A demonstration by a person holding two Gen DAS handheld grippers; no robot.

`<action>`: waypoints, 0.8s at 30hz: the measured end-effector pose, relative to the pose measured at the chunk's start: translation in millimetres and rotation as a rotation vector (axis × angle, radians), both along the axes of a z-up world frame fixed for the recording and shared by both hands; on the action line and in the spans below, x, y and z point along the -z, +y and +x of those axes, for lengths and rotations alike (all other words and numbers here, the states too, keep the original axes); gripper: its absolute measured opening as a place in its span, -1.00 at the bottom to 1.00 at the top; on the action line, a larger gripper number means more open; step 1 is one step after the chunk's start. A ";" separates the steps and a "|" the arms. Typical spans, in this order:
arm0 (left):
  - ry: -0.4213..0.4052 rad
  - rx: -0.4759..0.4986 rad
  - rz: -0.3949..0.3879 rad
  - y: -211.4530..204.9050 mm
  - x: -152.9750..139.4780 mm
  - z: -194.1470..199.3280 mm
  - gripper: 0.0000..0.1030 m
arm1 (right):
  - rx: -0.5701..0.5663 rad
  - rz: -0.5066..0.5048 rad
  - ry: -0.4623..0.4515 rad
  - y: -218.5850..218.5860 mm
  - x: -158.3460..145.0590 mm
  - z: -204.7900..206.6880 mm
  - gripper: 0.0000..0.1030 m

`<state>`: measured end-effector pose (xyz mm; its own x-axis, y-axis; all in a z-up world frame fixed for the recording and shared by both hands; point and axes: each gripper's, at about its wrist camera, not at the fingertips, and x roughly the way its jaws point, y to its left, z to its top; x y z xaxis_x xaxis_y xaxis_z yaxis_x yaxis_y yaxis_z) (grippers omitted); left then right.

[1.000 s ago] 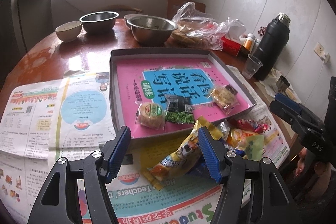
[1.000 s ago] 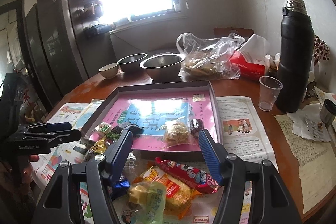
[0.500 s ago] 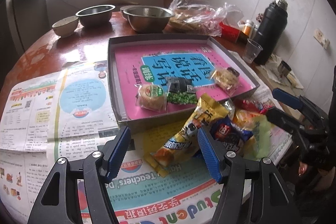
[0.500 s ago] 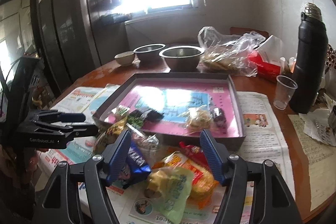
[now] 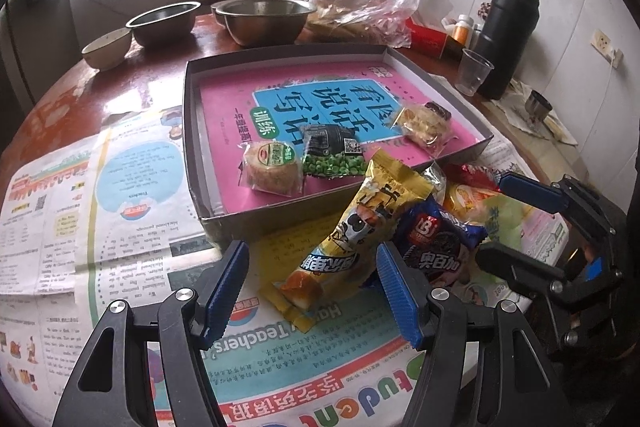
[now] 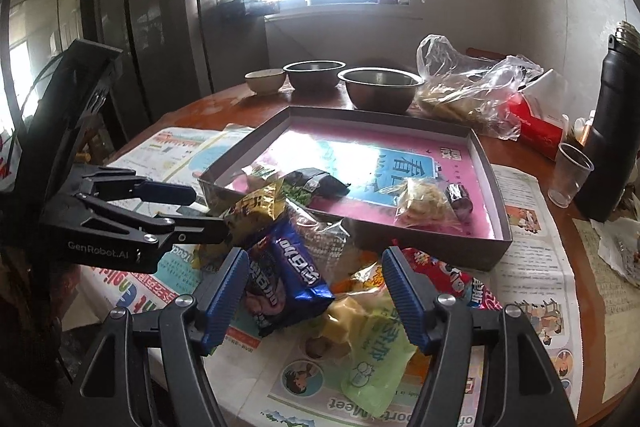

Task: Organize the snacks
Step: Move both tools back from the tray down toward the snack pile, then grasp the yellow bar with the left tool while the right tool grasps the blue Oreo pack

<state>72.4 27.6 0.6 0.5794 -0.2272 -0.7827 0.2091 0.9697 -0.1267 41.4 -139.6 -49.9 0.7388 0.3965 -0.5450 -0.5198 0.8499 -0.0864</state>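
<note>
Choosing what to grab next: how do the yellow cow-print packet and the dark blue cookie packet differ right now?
The yellow packet is long and narrow, its top leaning on the grey tray; the blue packet is shorter, wider, atop the pile. The yellow one sits between the left gripper's open jaws; the blue one before the right gripper. Both remain outside the tray.

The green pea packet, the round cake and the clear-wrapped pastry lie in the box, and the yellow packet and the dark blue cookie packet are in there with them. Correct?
Not quite. The yellow packet and the dark blue cookie packet lie outside the box, on the newspaper in front of it, as the left wrist view shows. The green pea packet, round cake and clear-wrapped pastry are indeed inside.
</note>
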 end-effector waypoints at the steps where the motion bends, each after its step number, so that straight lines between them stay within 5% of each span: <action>1: 0.001 0.001 -0.001 -0.3 0.5 -0.1 0.33 | -0.002 -0.006 -0.001 1.5 0.9 0.1 0.34; 24: 0.030 0.024 -0.025 0.1 17.6 10.9 0.32 | -0.065 -0.184 -0.065 40.9 36.4 -6.1 0.44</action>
<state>83.2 27.7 -17.0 0.5497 -0.2605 -0.7937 0.2278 0.9609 -0.1576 35.3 -98.7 -86.4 0.7507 0.3422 -0.5650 -0.5613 0.7815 -0.2724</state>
